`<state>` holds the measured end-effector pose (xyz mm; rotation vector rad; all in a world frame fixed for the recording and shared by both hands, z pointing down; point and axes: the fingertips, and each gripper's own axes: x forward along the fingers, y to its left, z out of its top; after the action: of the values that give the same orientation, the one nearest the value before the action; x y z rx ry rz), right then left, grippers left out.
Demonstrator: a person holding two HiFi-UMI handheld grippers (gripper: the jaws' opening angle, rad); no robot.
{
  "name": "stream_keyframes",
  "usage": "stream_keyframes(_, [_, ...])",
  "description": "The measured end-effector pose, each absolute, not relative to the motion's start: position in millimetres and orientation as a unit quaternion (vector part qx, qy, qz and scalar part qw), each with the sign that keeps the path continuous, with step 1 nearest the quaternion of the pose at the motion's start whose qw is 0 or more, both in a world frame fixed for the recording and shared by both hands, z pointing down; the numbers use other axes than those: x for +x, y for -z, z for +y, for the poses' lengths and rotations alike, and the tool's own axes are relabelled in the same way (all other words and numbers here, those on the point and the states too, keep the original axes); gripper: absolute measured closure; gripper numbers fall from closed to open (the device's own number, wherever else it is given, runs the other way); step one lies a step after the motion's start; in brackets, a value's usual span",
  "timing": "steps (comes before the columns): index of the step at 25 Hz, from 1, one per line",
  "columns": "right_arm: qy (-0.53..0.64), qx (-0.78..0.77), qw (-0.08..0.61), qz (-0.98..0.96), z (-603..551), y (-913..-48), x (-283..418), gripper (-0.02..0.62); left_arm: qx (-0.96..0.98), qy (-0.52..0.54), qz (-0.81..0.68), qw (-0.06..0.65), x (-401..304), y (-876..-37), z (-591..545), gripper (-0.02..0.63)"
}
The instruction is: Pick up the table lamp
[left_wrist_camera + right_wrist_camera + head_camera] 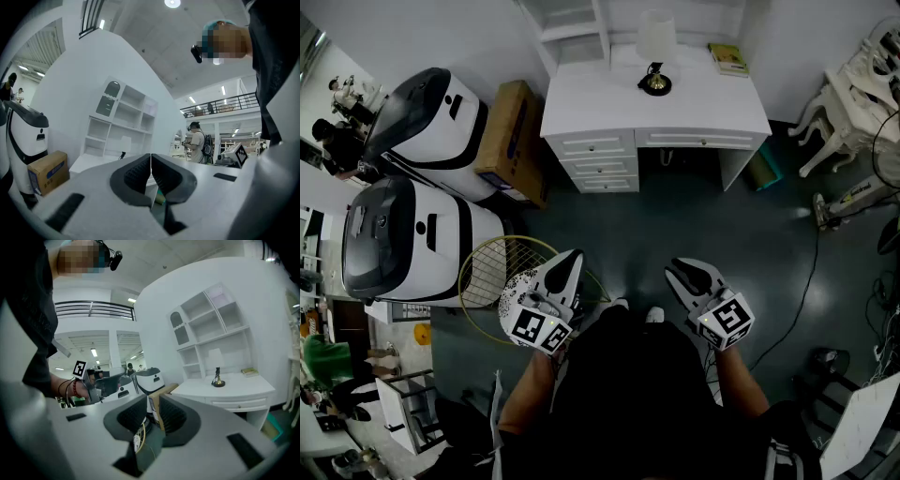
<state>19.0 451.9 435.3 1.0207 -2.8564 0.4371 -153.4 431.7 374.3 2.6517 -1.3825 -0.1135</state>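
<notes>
Far across the dark floor, at the back of the white desk (703,108), stands the table lamp (655,56), upright on its round brass-coloured base, with a small book (728,58) well apart to its right. I am standing back from the desk with both tools held low in front of me, so I judge the pick-up has not begun and the step in hand is the approach. My left gripper (572,258) has its pads pressed together with nothing between them. My right gripper (680,270) has its pads slightly parted and holds nothing; the brown seen in the gap is only a cardboard box (511,141) off in the background. Next I would need to walk up to the desk, choose one gripper, spread its pads wide enough for the thin stem, and come in low under the shade. The base looks heavy and the shade light, so a grip on the stem seems safest
</notes>
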Motion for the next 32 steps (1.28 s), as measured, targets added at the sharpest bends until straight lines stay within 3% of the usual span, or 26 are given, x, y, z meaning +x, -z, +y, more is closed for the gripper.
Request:
stream_keyframes(19, [-0.139,0.365,0.030,-0.920,397,-443,55,0.503,0.888,0.041,-0.451,0.080,-125,-391,378,0.586])
stream_keyframes(32, [-0.140,0.361,0.053,-0.921,287,-438,9,0.503,0.892,0.041,-0.441,0.097,-157,-405,262,0.586])
